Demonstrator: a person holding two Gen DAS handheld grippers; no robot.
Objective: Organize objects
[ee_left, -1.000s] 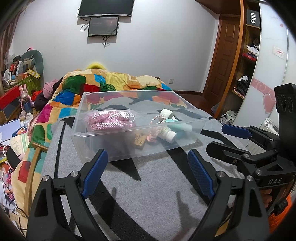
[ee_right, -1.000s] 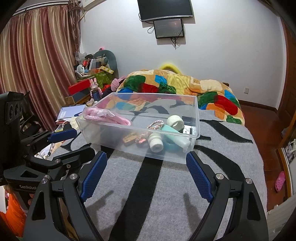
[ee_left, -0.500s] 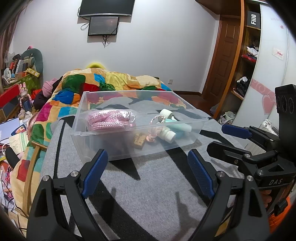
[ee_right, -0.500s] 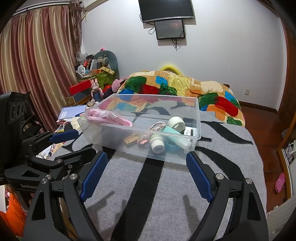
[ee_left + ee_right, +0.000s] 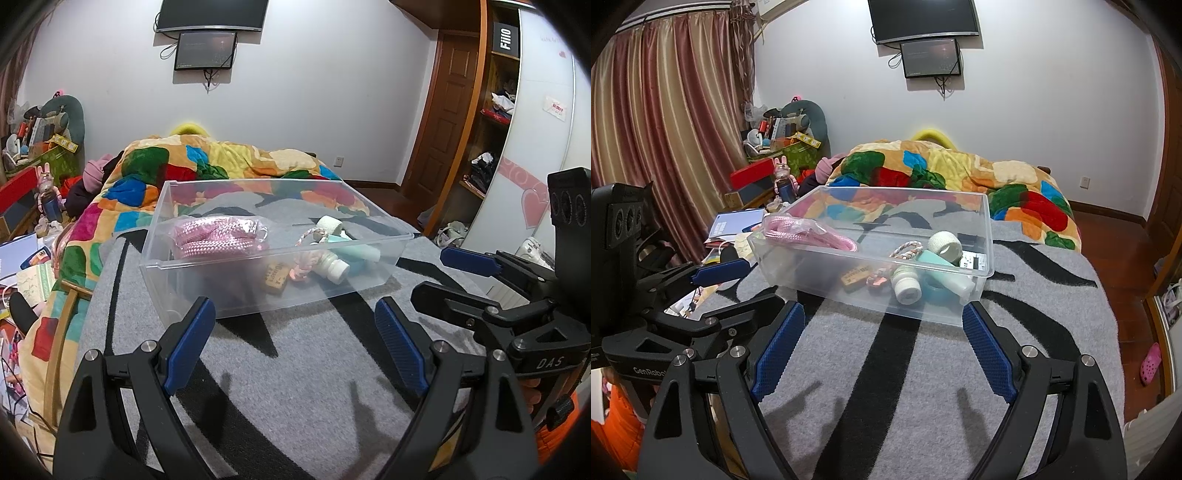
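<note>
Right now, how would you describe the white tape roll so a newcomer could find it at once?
On the grey striped blanket stands a clear plastic bin. At its right end, among small toiletries, the white tape roll rests atop a mint tube. It alone is a ring with an open centre, unlike the capped white bottle nearby.

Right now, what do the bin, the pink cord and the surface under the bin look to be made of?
Bin: clear, glossy hard plastic; contents show through its walls.
Pink cord: braided textile, matte, weave visible.
Surface: grey blanket with black stripes, fuzzy nap, probably fleece or wool.
</note>
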